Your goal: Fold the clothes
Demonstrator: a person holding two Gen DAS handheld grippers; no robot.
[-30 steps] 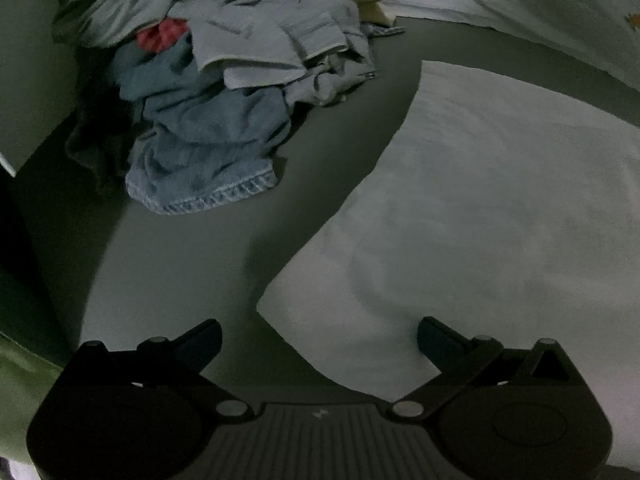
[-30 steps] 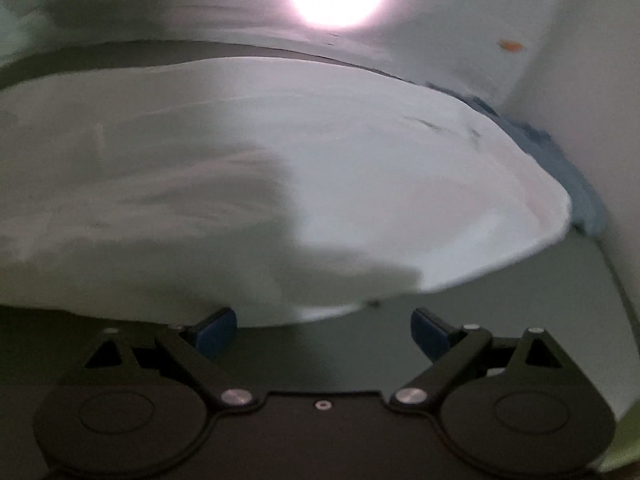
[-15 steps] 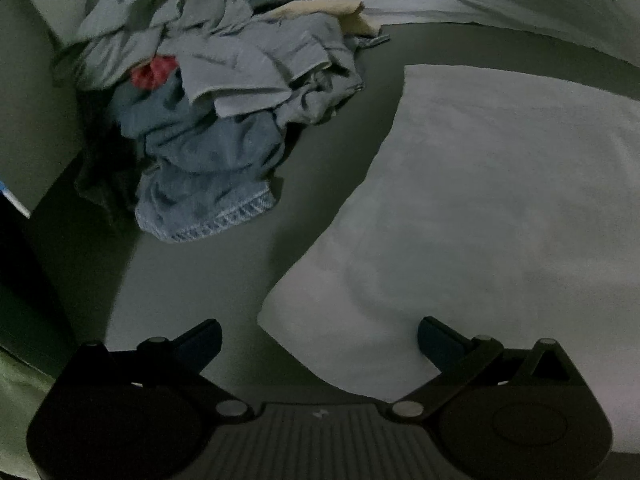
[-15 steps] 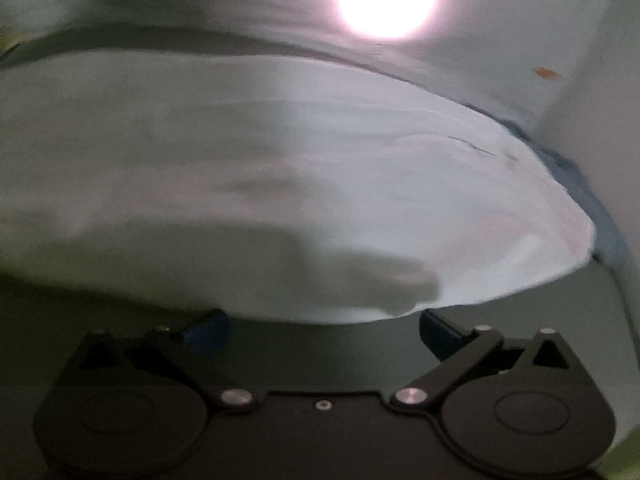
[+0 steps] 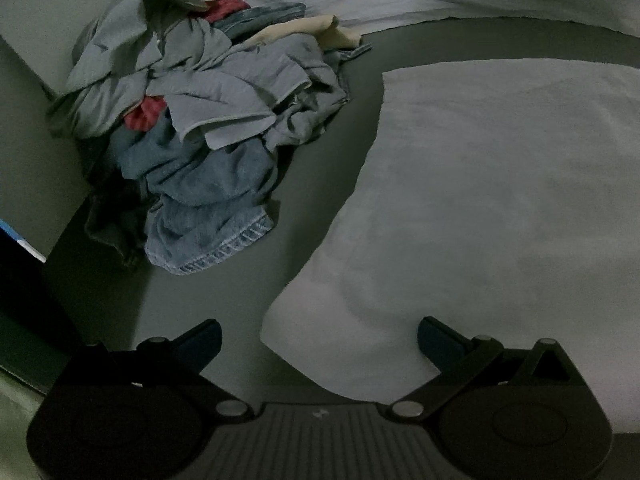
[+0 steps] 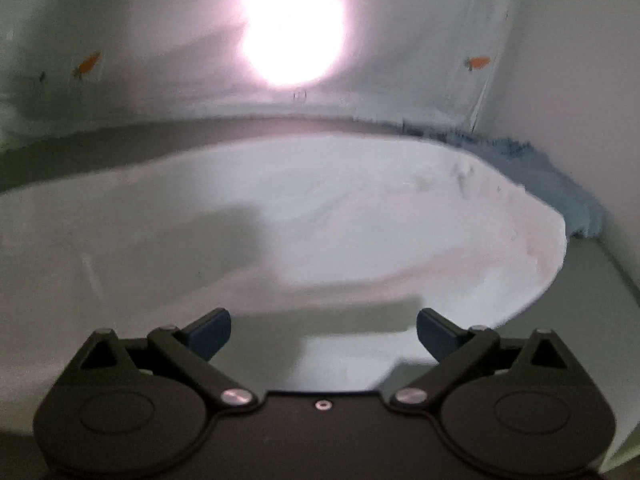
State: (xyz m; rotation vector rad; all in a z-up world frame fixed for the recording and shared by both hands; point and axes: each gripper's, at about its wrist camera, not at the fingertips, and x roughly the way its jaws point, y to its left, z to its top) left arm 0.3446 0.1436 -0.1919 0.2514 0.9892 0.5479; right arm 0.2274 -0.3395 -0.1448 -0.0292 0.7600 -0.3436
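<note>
Left hand-held gripper [image 5: 319, 338] spread wide, empty, above the near corner of a white towel [image 5: 500, 208] lying flat on the grey table [image 5: 320, 168]. Right hand-held gripper [image 6: 324, 332] likewise spread, over the same towel. Further left, a heap of crumpled clothes [image 5: 208, 128]; far right, a blue cloth [image 6: 560, 184].

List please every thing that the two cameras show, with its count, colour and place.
white cloth: 1, white, spread flat on the grey surface, ahead of both claws
grey surface: 1, dark grey, under the clothes
clothes pile: 1 heap, grey, blue denim, red, cream, far left
blue fabric: 1, blue, behind the white cloth's right end
printed sheet: 1, pale with orange marks, at the back
left claw: 1, black, open, holding nothing
right claw: 1, black, open, holding nothing
</note>
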